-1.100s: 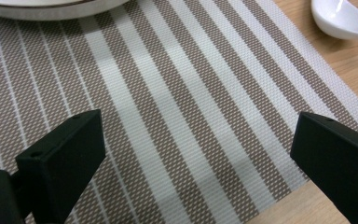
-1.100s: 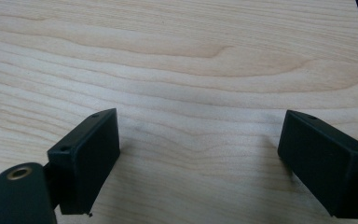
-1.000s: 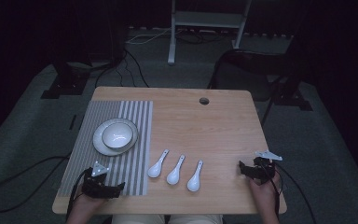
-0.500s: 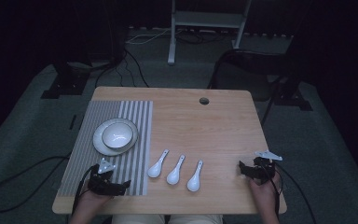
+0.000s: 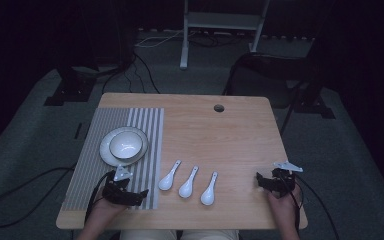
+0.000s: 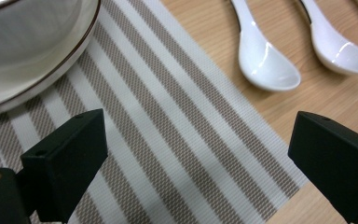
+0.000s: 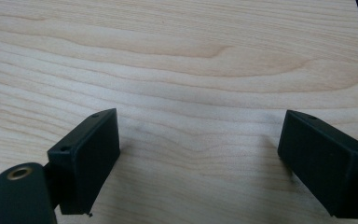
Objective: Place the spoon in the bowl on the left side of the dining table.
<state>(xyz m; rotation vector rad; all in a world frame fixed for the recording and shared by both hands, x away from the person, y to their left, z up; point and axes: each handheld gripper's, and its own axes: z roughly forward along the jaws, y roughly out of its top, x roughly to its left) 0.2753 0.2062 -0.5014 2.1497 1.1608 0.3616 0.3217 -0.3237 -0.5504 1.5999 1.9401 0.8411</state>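
- Toward the lower left of the high view, the left gripper lay over the near part of the striped placemat, held by the person's left hand.
- Seen from the left gripper view, its jaws stood spread wide with nothing between them — only the mat's brown and white stripes showed in the gap.
- At the upper left of that view sat the rim of the plate, well clear of the left jaw.
- From above, the plate carried a white bowl, just beyond the left gripper.
- Three white spoons lay in a row on the bare wooden table, right of the mat: the left spoon, the middle spoon and the right spoon.
- The left spoon's bowl lay ahead of the jaws and toward the right one, not touching either — the middle spoon lay farther right.
- At the lower right of the high view, the right gripper rested near the table's right edge, well apart from the spoons.
- Its own view showed its jaws spread wide over plain wood grain, gripping nothing.
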